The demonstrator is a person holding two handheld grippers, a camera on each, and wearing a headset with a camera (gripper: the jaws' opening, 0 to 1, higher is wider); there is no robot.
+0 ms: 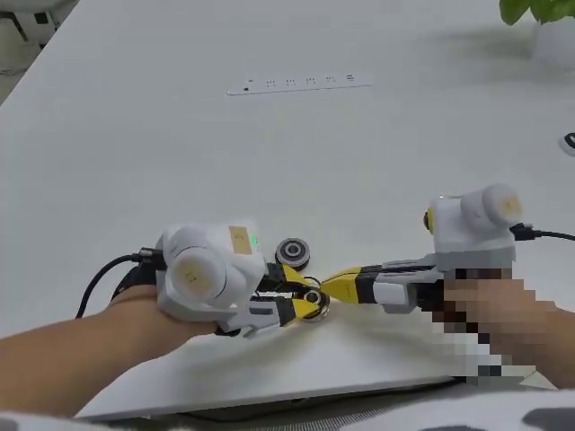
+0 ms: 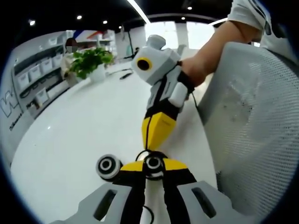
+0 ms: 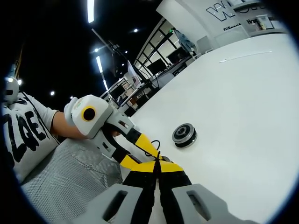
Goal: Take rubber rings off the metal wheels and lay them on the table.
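My left gripper is shut on a small metal wheel just above the white table, near its front edge. In the left gripper view the wheel sits between my yellow fingertips. My right gripper comes in from the right, tip to tip with the left. It is shut on a thin black rubber ring that loops off the wheel; the ring also shows just past my right gripper. A second wheel with its black ring lies flat on the table just behind the grippers.
A white power strip lies far back at the table's middle. A green plant stands at the far right corner. A grey mesh chair is close behind the front edge. A black cable trails from the left gripper.
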